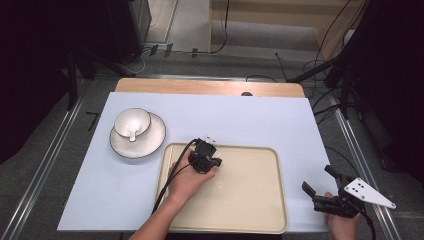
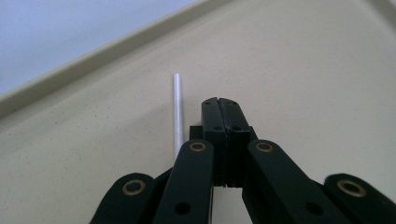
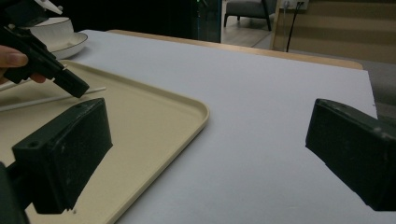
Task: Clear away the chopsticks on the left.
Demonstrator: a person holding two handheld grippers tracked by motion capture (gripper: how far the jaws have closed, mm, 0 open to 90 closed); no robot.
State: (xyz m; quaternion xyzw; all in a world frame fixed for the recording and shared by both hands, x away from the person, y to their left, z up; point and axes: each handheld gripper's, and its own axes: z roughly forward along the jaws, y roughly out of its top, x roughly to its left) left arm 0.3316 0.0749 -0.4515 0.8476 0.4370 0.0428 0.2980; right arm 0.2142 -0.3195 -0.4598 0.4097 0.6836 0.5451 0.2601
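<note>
Left gripper over the beige tray, near its far left corner, held in the person's left hand. Jaws pressed together, nothing between them. Tips low over the tray floor in the left gripper view; contact with the floor not clear.

Thin white stick lying flat on the tray floor, just beside the closed tips, on their left in the left gripper view, not held. Far end of the stick short of the tray rim. Same stick visible in the right gripper view as a pale line running across the tray, with the left gripper's black tip just above it. Touching or a hair apart: cannot tell.

Right gripper out over the white table cover, off the tray's right edge, held in the right hand near the table's near right corner. Jaws wide apart, empty. Grey three-cornered plate on top.

White cup on a dark-rimmed saucer, left of the tray's far left corner, well apart from both grippers. Small white object inside the cup, too small to identify.
</note>
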